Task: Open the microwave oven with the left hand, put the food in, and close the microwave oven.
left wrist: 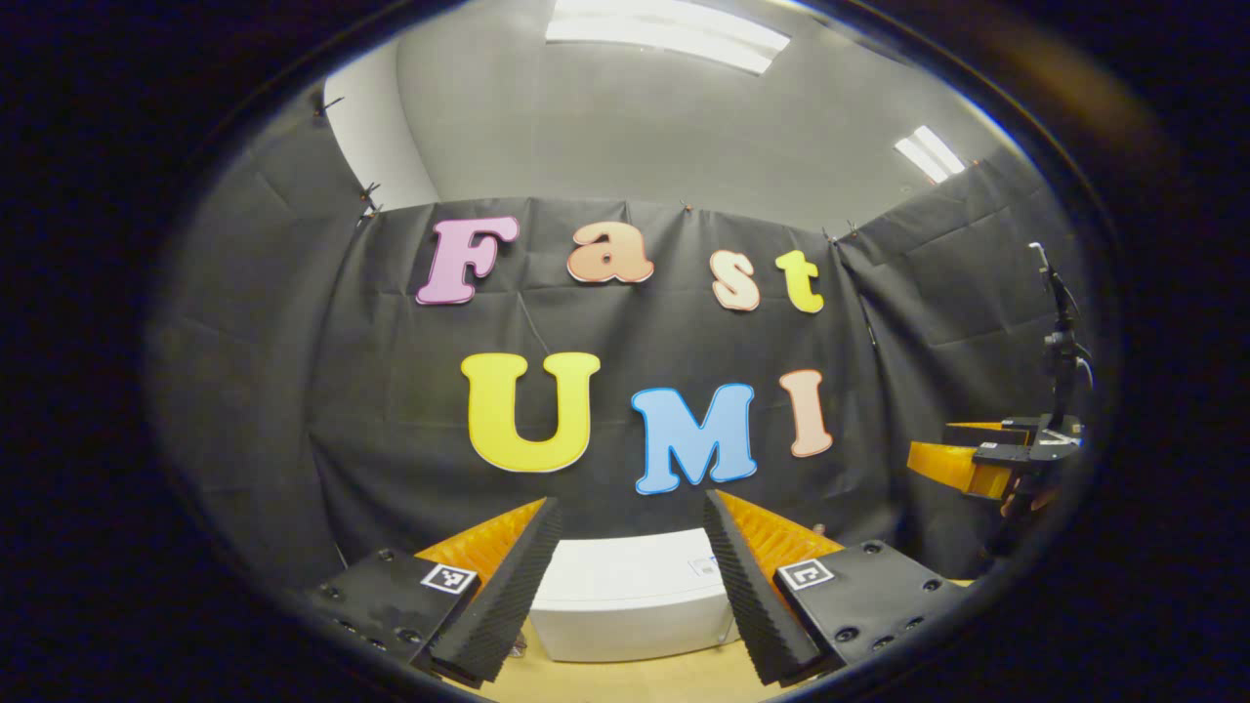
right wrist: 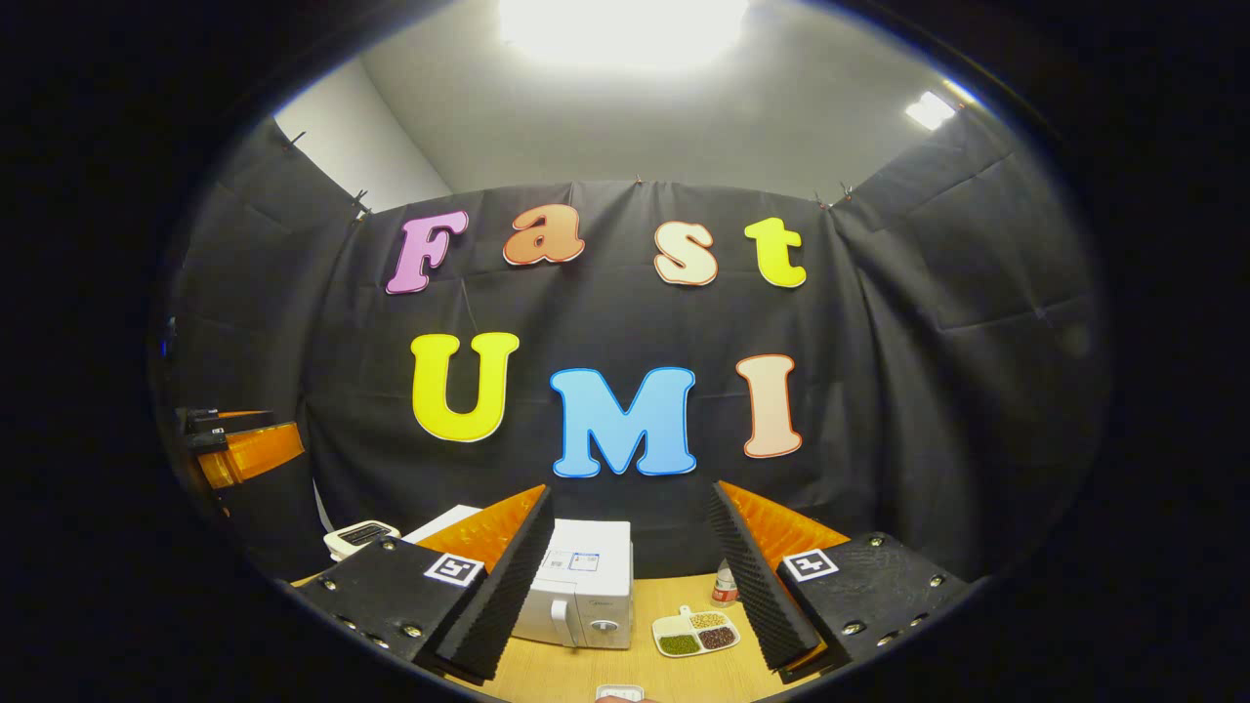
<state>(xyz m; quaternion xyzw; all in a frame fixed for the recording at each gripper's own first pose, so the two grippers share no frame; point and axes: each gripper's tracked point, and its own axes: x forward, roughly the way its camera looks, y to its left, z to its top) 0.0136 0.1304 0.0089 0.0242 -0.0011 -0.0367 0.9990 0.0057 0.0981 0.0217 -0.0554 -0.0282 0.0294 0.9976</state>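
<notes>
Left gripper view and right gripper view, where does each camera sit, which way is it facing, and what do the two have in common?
Left gripper view: rides the left gripper, facing the booth wall over the white microwave oven; own open fingers below, right gripper far right.
Right gripper view: rides the right gripper, facing the same wall above the wooden table; own open fingers below, left gripper far left, food tray beside the microwave.
Shared: wall, microwave, table.

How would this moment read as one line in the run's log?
stage: start | microwave: closed, untouched | food tray: on table, right of microwave | left tool: open, empty | right tool: open, empty
</notes>
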